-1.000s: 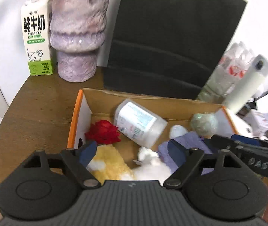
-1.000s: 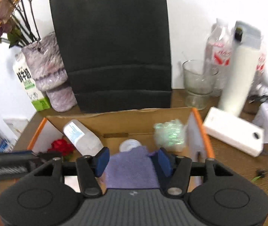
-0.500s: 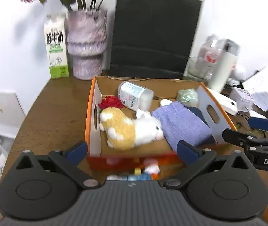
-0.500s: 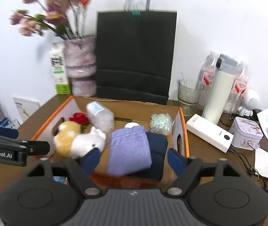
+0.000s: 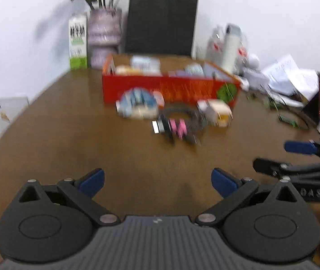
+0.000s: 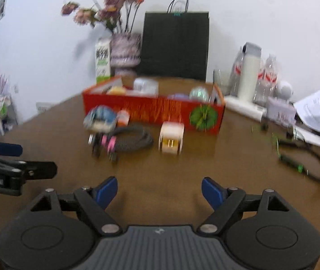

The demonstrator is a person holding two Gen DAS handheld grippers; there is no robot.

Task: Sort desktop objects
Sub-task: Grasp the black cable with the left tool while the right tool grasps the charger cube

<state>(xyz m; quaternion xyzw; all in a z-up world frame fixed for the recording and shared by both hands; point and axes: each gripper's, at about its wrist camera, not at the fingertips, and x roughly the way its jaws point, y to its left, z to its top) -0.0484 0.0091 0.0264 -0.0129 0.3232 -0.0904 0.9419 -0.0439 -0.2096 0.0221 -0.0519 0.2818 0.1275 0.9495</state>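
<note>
Both grippers hang over bare brown table [image 6: 227, 164], well short of the things to be sorted. The left gripper [image 5: 157, 181] has its blue-padded jaws spread wide with nothing between them. The right gripper [image 6: 159, 191] is also spread apart and empty, only tabletop showing in the gap. In the left wrist view the right gripper reaches in from the right edge; in the right wrist view the left one comes in from the left edge.

Farther back on the table stands a red cardboard box [image 6: 153, 112] with an open top. Soft shapes and a pale bottle show over its rim, too blurred to name surely. Just in front of the box lie the loose items: a blue and white bundle [image 6: 101, 119] at the left, a dark coiled cable [image 6: 135, 139] with pink clips [image 6: 109, 142] beside it, and a roll of tape [image 6: 171, 138] standing on edge at the right, apart from the cable.

Behind the box, against the white wall, stand a milk carton [image 6: 103, 64], a purple vase [image 6: 125, 52] of dried flowers and a black paper bag [image 6: 175, 45]. To the right are a white flask [image 6: 249, 72], plastic bottles and loose papers [image 6: 317, 110]
</note>
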